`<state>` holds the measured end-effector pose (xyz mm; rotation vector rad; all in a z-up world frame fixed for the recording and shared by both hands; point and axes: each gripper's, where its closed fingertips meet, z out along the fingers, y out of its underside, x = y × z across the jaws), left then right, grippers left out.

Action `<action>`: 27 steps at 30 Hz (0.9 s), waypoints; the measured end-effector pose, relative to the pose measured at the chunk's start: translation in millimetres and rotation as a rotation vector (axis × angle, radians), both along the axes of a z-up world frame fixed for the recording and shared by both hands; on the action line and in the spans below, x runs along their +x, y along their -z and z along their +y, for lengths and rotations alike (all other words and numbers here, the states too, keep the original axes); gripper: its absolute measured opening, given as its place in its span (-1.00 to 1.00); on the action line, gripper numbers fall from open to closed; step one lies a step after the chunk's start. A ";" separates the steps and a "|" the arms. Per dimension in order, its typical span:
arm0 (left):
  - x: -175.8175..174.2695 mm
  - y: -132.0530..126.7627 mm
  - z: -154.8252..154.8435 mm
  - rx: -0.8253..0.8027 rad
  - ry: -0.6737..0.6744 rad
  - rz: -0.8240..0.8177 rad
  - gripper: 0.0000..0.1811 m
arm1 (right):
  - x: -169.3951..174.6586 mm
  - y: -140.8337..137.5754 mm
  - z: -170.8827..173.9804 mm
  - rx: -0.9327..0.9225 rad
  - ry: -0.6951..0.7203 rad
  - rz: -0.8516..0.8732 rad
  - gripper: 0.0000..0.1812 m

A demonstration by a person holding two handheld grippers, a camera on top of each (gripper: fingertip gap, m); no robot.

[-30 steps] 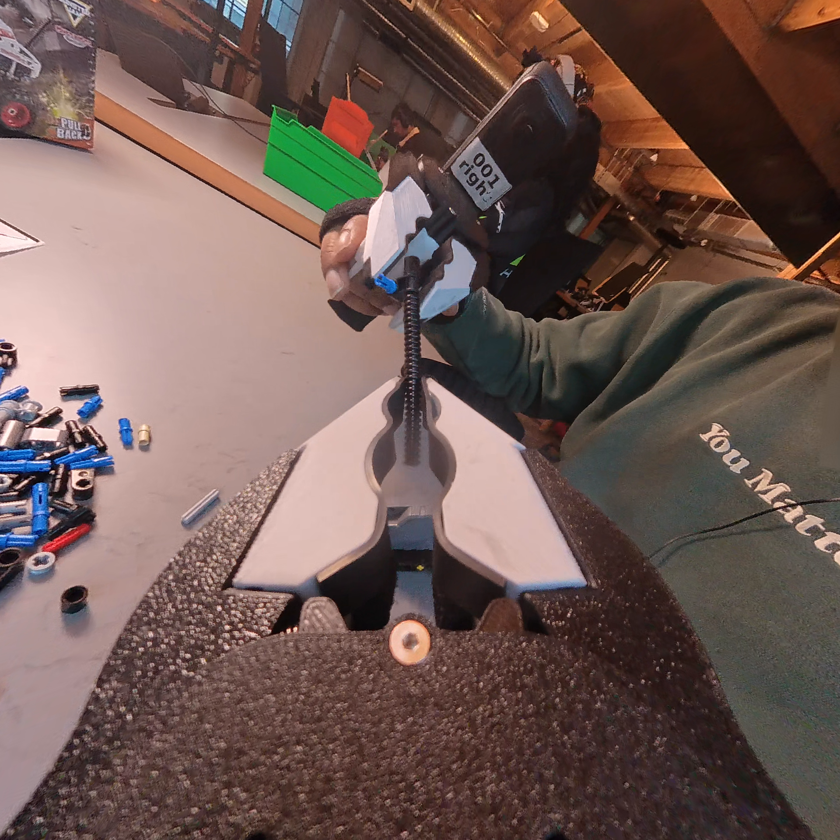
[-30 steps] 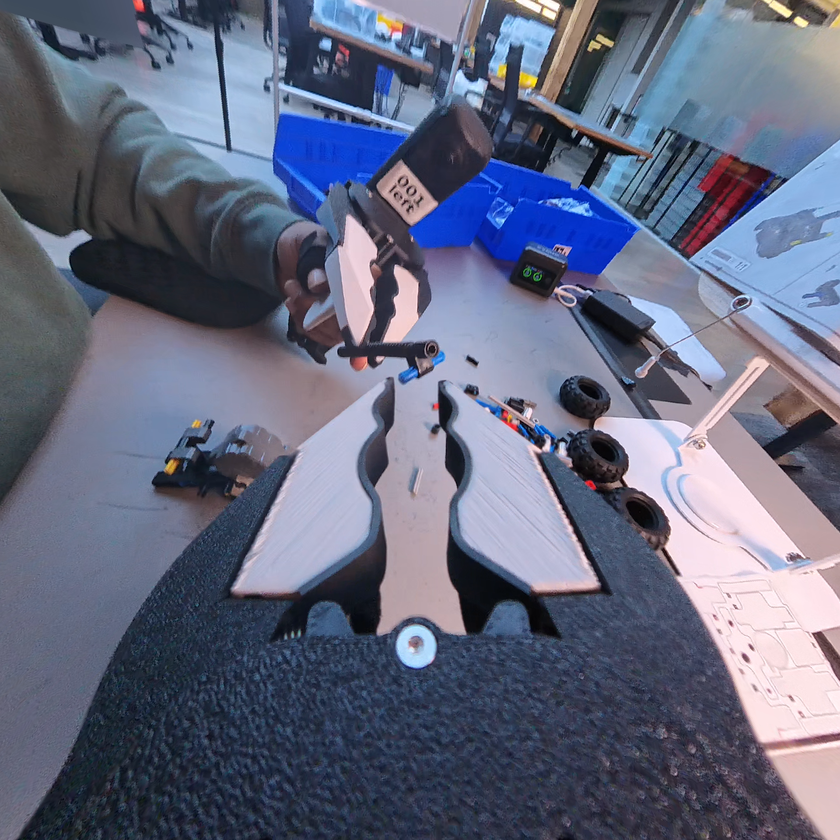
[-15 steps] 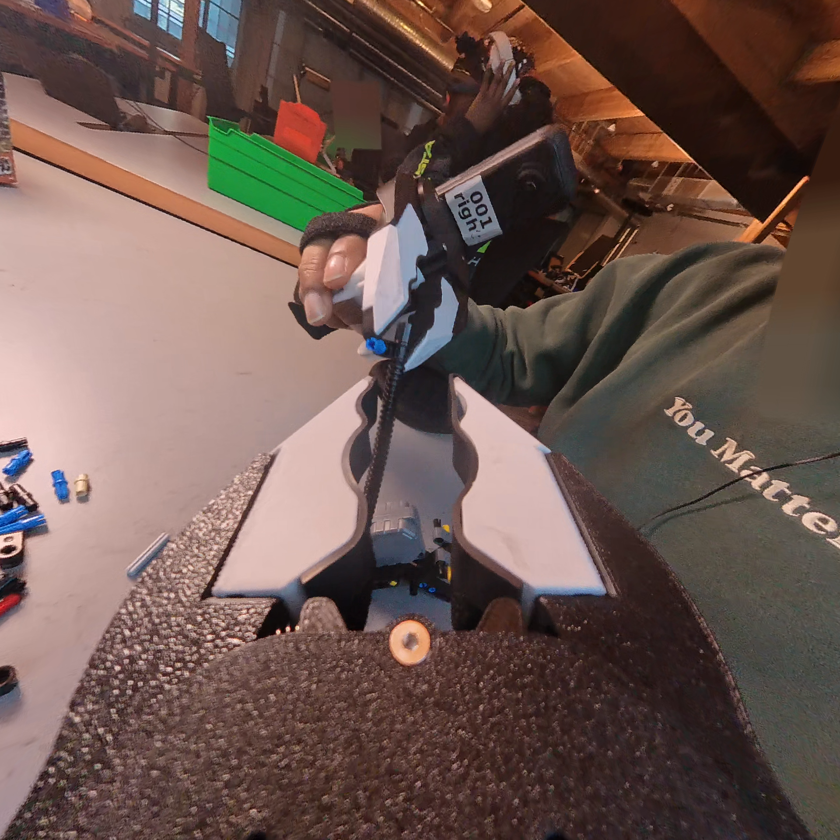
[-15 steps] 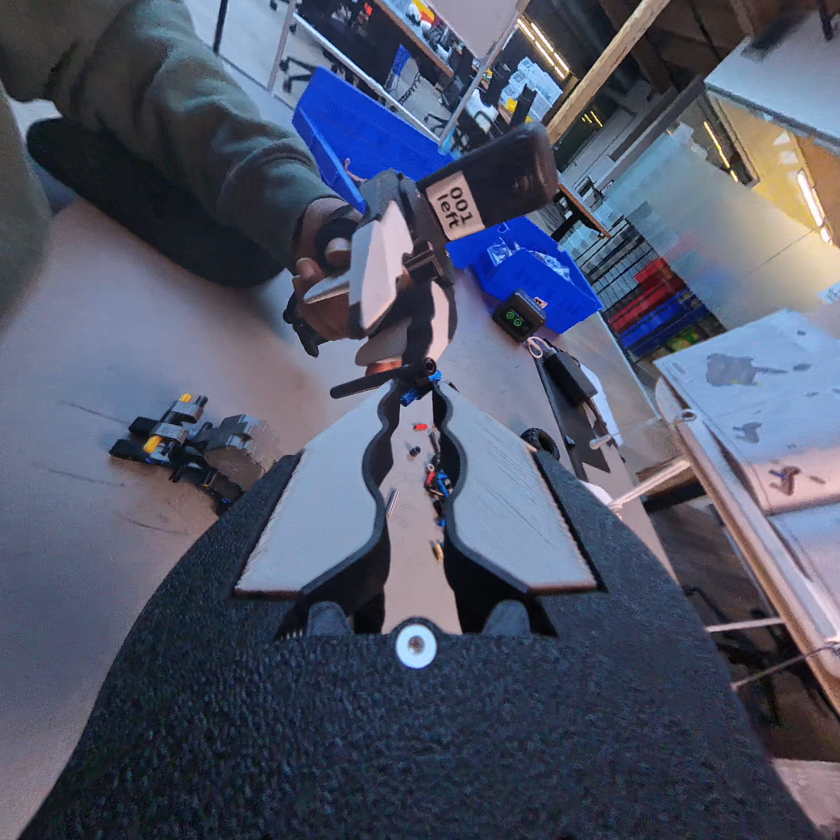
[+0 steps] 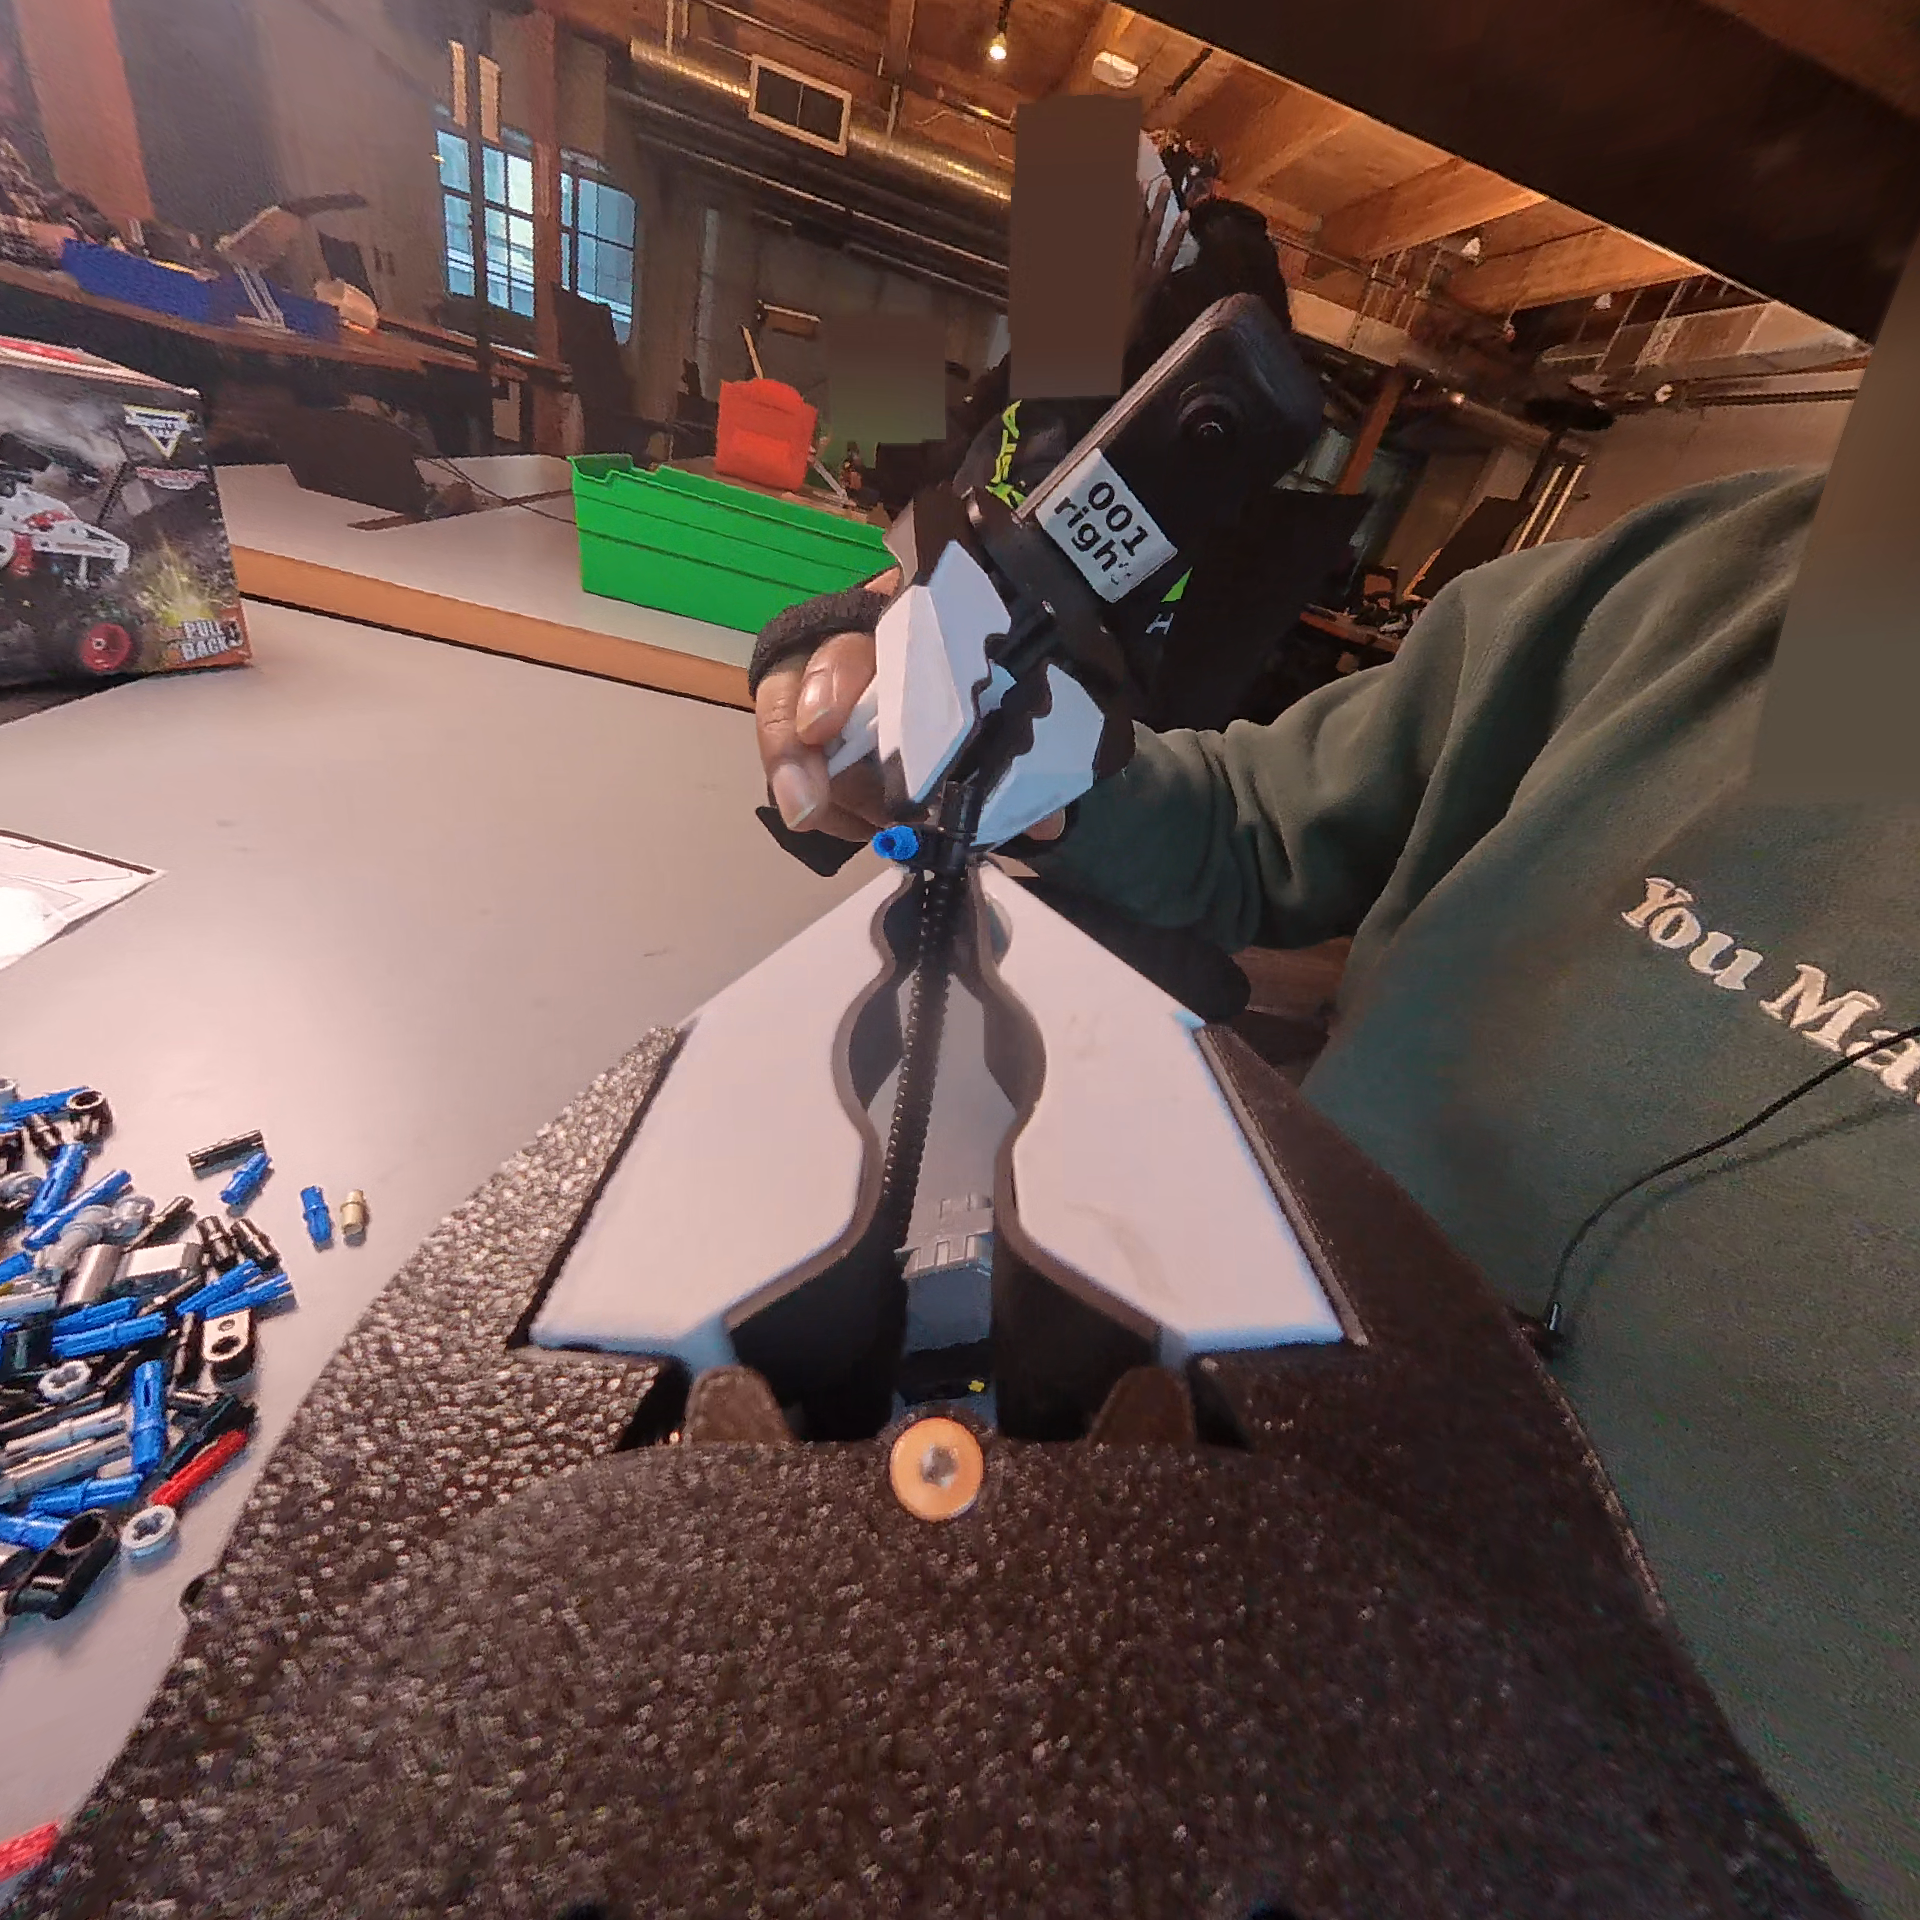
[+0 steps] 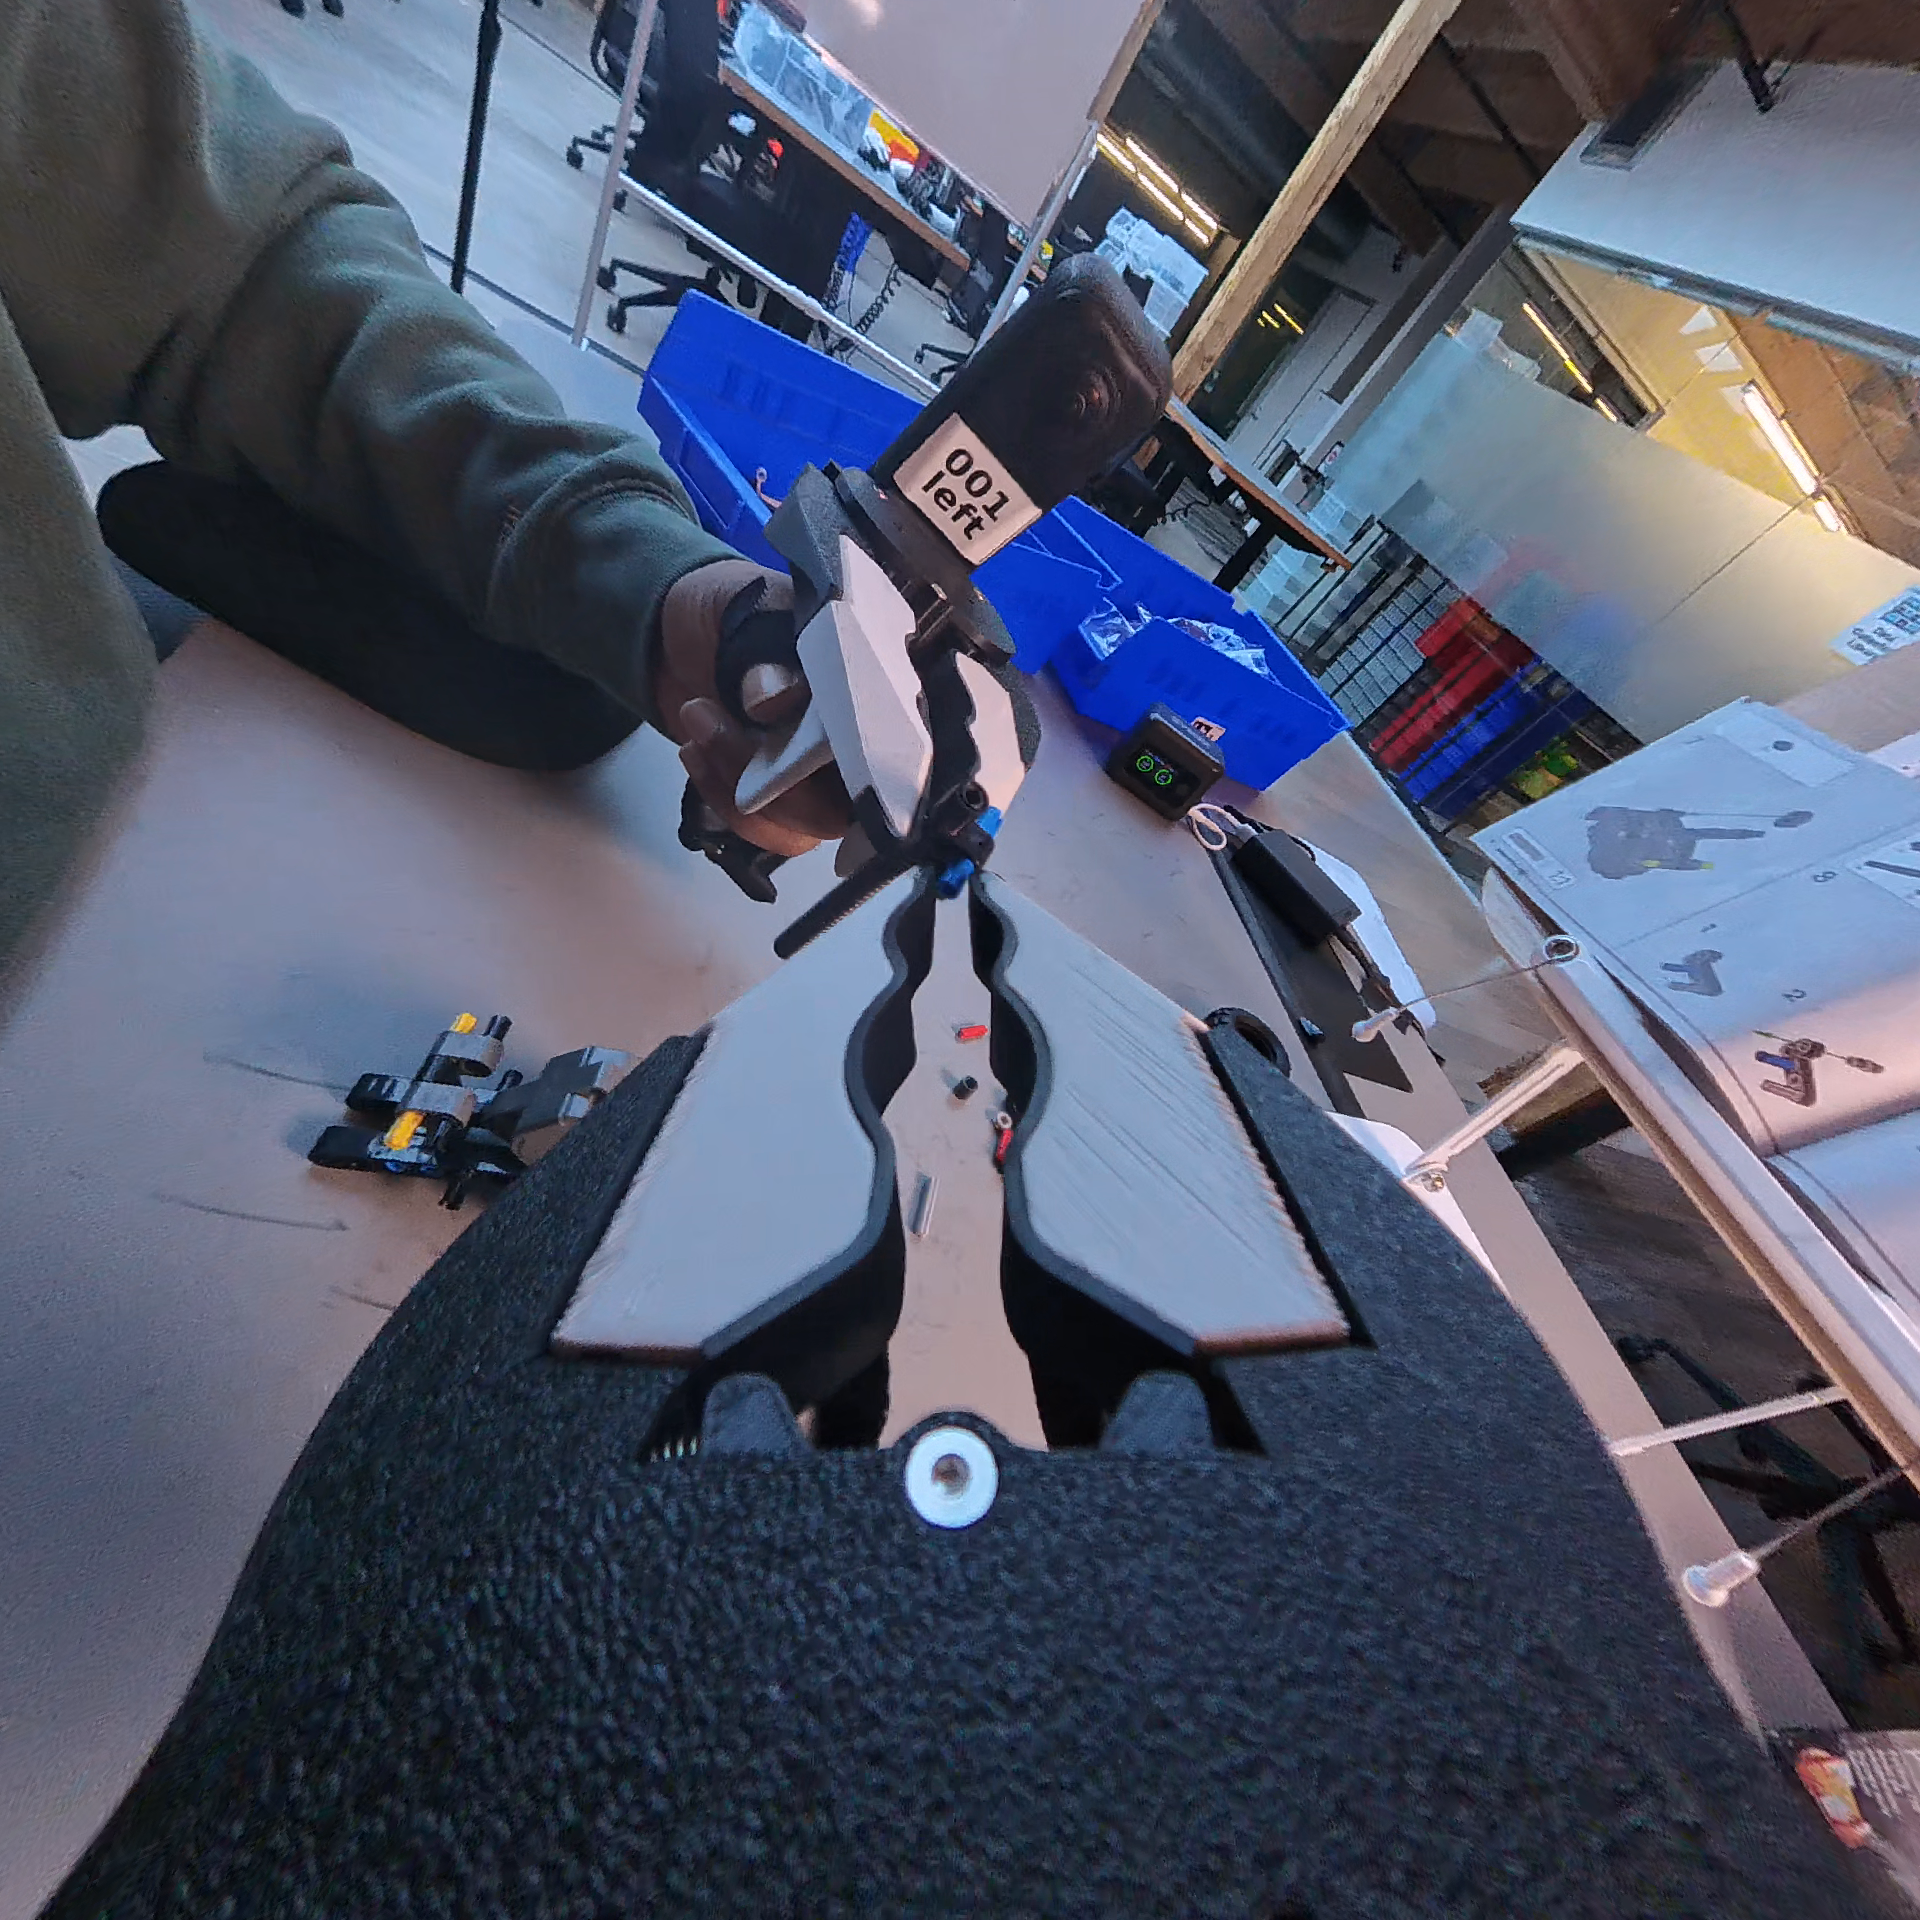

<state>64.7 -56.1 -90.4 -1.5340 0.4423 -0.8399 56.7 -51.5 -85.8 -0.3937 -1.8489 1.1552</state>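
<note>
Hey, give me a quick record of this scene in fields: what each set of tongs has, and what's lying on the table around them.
left tongs: shut on a black ribbed rod, held above the table
right tongs: tips at the rod's far end, either side of a blue pin; clamped or not, cannot tell
loose parts: blue, black and grey pile on the table
small assembly: black, grey and yellow, lying on the table apart from both tongs

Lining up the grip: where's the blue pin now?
Right wrist view, centre: the pin is at the right gripper fingertips, on the end of the black rod gripped by the left gripper.
</note>
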 end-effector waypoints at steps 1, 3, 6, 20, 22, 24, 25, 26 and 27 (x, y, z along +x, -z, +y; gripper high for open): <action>1.1 1.6 0.9 0.003 -0.008 0.018 -0.92 | 0.0 1.5 -2.1 -0.006 -0.004 -0.009 -0.94; 1.3 3.9 2.5 0.006 -0.027 0.040 -0.92 | -2.1 2.6 -1.0 -0.011 0.011 -0.016 -0.95; 0.6 5.9 3.7 0.025 -0.056 0.087 -0.92 | -3.0 3.8 -0.4 -0.023 0.021 -0.034 -0.96; -4.0 19.0 10.8 0.181 -0.264 0.525 -0.93 | -5.9 17.7 6.2 -0.102 0.039 -0.221 -0.96; -6.5 15.4 11.9 0.196 -0.302 0.544 -0.94 | -6.6 16.6 7.6 -0.165 0.023 -0.264 -0.97; -9.5 14.7 13.3 0.200 -0.331 0.569 -0.94 | -7.6 18.5 8.8 -0.196 0.014 -0.291 -0.97; -11.4 14.5 14.1 0.200 -0.344 0.575 -0.94 | -8.4 19.9 9.3 -0.208 0.013 -0.299 -0.97; -13.5 14.4 14.7 0.197 -0.354 0.577 -0.93 | -9.0 20.9 9.6 -0.229 0.008 -0.313 -0.97; -20.9 10.5 15.8 0.204 -0.396 0.574 -0.93 | -9.8 24.5 11.3 -0.236 0.010 -0.335 -1.00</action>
